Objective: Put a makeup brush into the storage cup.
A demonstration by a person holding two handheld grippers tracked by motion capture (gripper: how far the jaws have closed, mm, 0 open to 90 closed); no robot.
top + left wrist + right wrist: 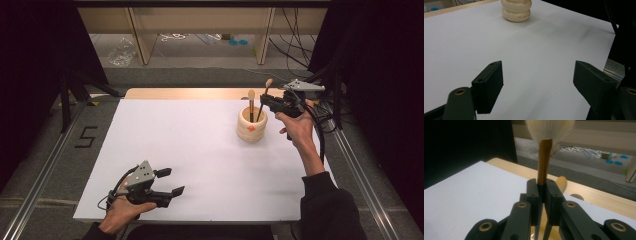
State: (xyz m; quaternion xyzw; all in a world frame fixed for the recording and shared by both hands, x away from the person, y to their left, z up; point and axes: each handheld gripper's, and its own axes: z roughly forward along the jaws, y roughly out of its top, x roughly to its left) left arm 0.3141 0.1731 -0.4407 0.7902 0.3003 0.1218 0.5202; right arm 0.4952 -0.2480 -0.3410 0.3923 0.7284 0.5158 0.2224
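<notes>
White table (200, 150): right gripper (543, 192) hides the brush (545, 157) handle.

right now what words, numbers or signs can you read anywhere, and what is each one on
"5": a dark numeral marked on the grey floor left of the table.
Small dark print on the lower ring of the cream holder: too small and blurred to read.
Orange mark on the front of the holder in the high view: a patch of colour, no legible text.
Nothing readable on the brush or on the right gripper shut on it.
</notes>
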